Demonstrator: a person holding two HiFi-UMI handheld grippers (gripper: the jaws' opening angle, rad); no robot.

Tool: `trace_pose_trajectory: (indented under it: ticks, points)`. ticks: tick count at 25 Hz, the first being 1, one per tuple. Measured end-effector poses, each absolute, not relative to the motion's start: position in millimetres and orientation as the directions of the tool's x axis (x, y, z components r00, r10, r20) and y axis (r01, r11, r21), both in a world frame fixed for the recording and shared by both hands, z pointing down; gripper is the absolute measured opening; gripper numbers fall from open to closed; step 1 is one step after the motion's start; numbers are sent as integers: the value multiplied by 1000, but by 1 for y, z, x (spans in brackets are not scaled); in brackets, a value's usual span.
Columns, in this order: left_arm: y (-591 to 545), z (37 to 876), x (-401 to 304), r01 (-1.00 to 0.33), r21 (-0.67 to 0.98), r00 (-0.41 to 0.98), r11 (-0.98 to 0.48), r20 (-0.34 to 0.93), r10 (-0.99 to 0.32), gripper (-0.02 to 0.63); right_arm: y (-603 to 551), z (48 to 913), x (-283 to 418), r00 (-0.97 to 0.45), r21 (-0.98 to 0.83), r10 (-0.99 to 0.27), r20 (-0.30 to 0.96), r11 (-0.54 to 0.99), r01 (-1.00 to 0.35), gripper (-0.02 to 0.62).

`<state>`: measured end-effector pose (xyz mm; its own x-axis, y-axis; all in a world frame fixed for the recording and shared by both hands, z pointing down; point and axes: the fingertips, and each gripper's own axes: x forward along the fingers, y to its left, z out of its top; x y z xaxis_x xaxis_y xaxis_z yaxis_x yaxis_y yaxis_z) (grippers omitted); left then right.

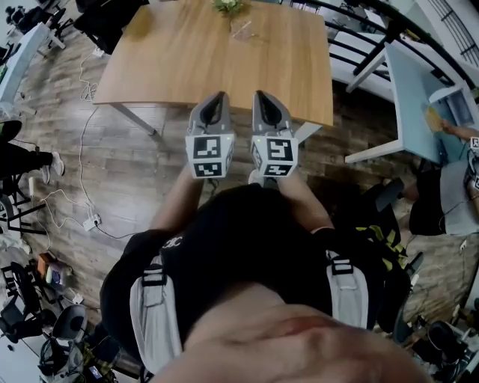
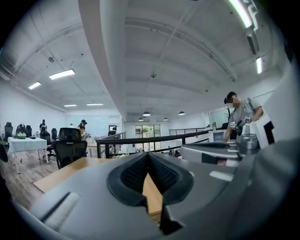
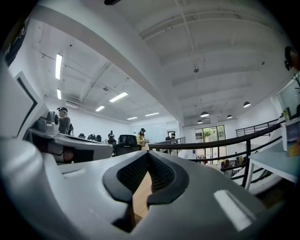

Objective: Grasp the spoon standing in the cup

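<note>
In the head view a small clear cup [image 1: 241,28] stands near the far edge of the wooden table [image 1: 172,67], beside a little green plant [image 1: 228,6]. It is too small to make out a spoon in it. My left gripper [image 1: 221,96] and right gripper [image 1: 260,94] are held side by side over the table's near edge, well short of the cup. Both point at the far edge and tilt upward. In the left gripper view the left gripper [image 2: 148,154] has its pads touching with nothing between them. The right gripper [image 3: 147,153] in its own view is likewise shut and empty.
A white table [image 1: 408,105] stands to the right, with a seated person [image 1: 456,187] at it. A black railing [image 1: 359,45] runs behind the wooden table. Cables and a power strip [image 1: 90,222] lie on the floor at left. An office chair [image 2: 70,145] and a standing person [image 2: 241,117] show in the left gripper view.
</note>
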<state>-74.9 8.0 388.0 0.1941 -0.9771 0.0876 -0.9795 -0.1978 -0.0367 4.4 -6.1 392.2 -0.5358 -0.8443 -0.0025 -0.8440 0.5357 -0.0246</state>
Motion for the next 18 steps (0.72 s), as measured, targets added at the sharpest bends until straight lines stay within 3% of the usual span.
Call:
trace_pose_trajectory:
  ticks: [18]
  points:
    - [-135,390,-45,-986,-48,154,-161,114,-981,12,-145,390,38,-571,-26,-821,5,571,-821,-2]
